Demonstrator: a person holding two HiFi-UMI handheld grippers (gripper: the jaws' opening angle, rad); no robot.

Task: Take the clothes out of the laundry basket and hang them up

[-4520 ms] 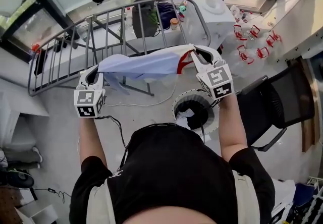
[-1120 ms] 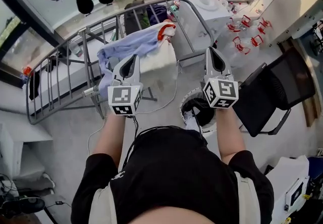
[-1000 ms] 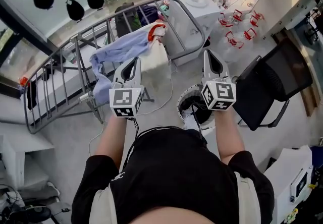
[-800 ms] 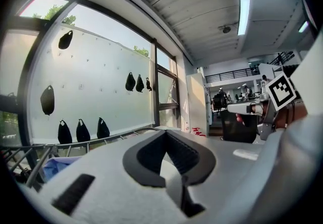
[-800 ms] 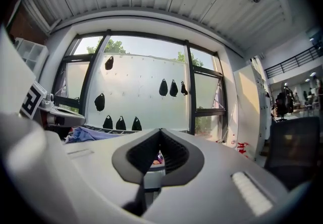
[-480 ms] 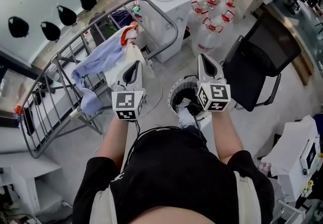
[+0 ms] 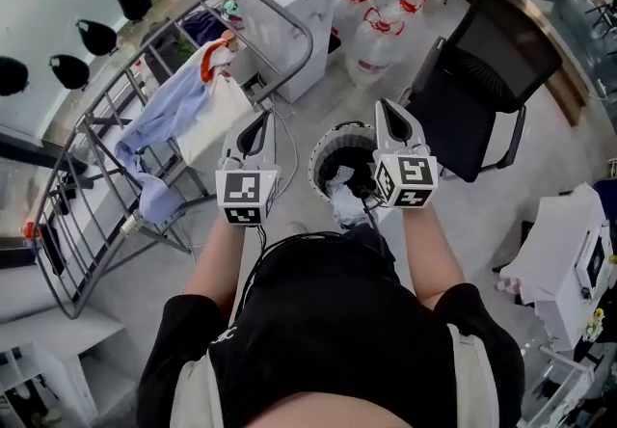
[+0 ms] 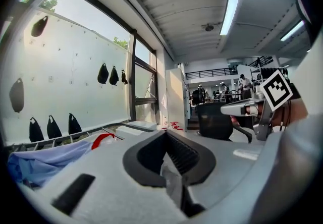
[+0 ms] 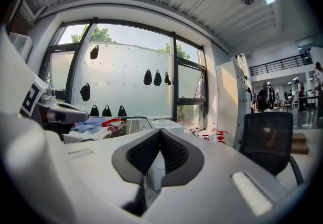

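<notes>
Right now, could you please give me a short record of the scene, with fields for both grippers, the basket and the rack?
left gripper: shut, empty, left of the basket
right gripper: shut, empty, by the basket's right rim
laundry basket: round, white, on the floor
clothes: white and dark pieces inside the basket
drying rack: metal, beyond the left gripper
garment: blue and white with red trim, draped over the rack
chair: black, right of the basket

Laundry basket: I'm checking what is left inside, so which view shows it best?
The head view: it looks down into the round laundry basket, with a white garment in it. Neither gripper view shows the basket; both look out level across the room.
</notes>
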